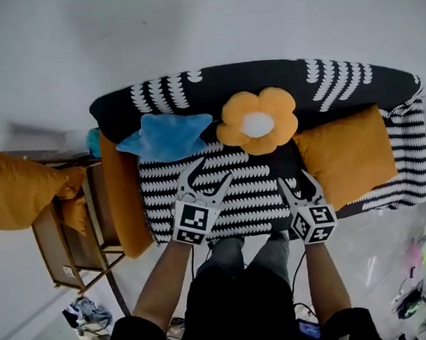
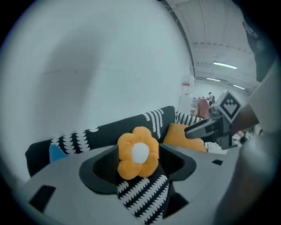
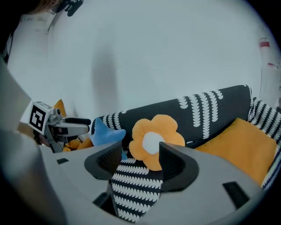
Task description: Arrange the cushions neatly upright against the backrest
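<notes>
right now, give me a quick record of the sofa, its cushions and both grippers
sofa: black and white pattern
backrest: along the wall side
flower cushion: orange, white centre, upright at mid backrest
star cushion: blue, left of the flower, leaning on the backrest
square cushion: orange, right end, tilted
long cushion: orange, along the left armrest
left gripper: jaws apart, empty, over the seat
right gripper: jaws apart, empty, over the seat
</notes>
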